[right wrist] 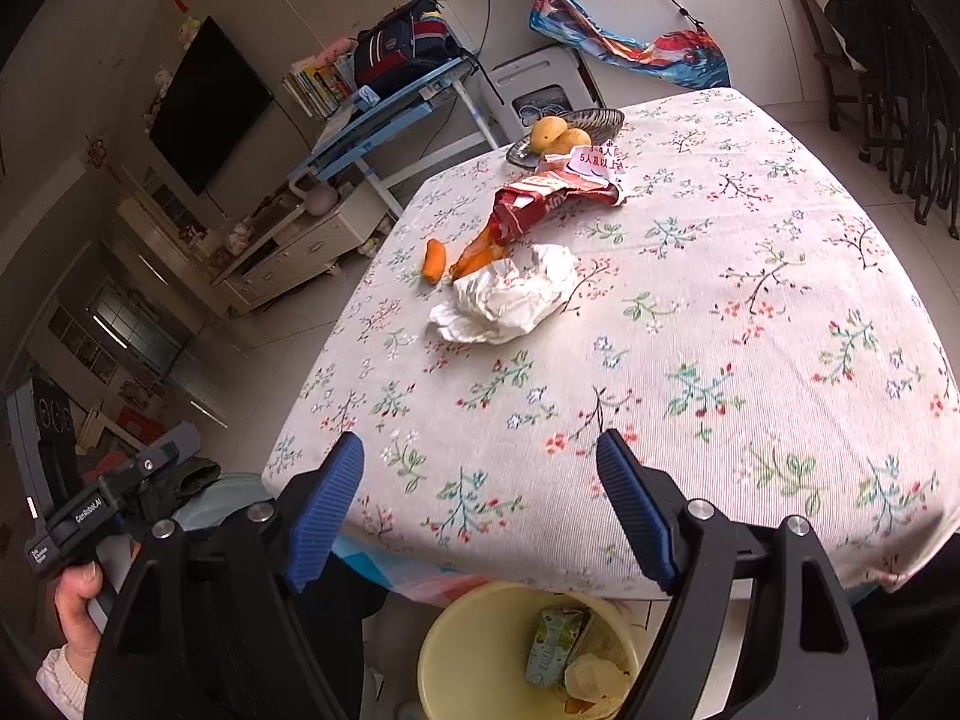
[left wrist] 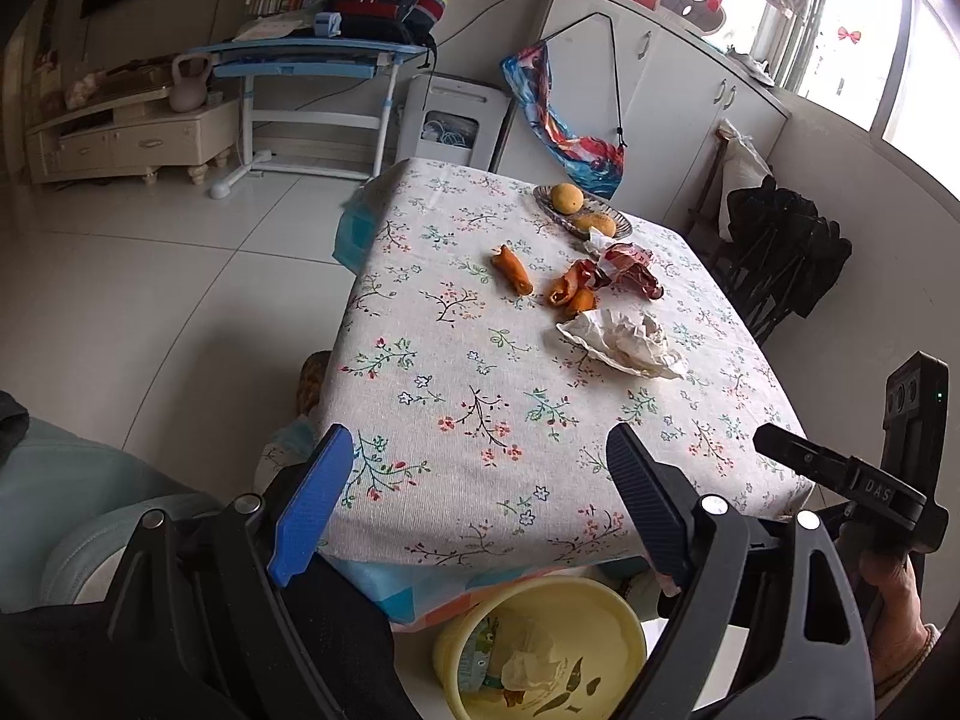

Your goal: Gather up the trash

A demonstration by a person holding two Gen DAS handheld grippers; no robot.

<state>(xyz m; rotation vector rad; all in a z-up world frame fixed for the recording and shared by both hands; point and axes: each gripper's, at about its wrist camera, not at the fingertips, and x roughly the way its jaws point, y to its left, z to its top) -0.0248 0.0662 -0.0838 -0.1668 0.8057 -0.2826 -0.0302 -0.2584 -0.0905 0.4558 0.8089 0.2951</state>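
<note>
Right beneath my two grippers the yellow bin (right wrist: 528, 654) is sitting on the floor, already holding a carton and some tissue. I am holding my left gripper (left wrist: 480, 468) and right gripper (right wrist: 480, 468) wide apart and empty over the near edge of the bench (right wrist: 750, 420). Ahead of them the crumpled white paper (right wrist: 510, 294) is lying nearest, with orange peels (left wrist: 513, 270) and a red wrapper (right wrist: 540, 204) just beyond it. I am judging the paper the easiest first pick: reaching forward, pinching its raised folds rather than the cloth.
</note>
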